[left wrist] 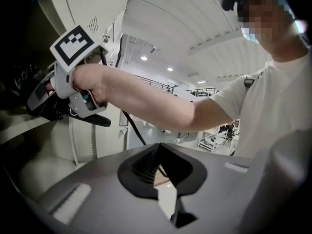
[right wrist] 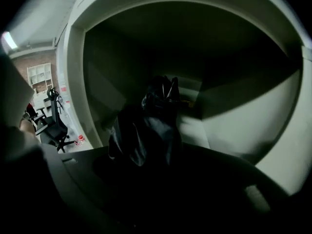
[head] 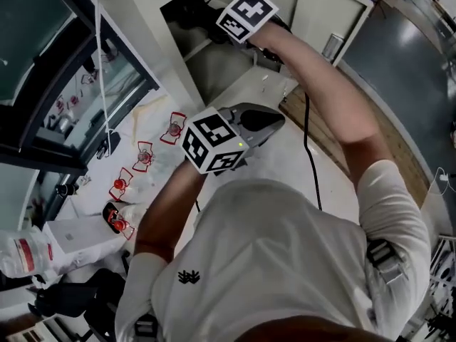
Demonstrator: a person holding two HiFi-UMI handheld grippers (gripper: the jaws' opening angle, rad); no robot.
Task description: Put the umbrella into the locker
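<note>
Only in the right gripper view is the dim inside of the locker seen. One black folded umbrella is inside that compartment, clamped between the jaws of the right gripper. In the head view the compartment is largely masked by the arm (only its opening shows). The left gripper is seen outside the locker, its jaws drawn together on nothing. Two grippers are counted.

Black umbrella cloth shows a slick sheen inside the locker, whose off-white walls look like matt painted metal. The left gripper has a smooth, matt grey plastic shell; the person's shirt is plain white cloth. The floor is glossy.
</note>
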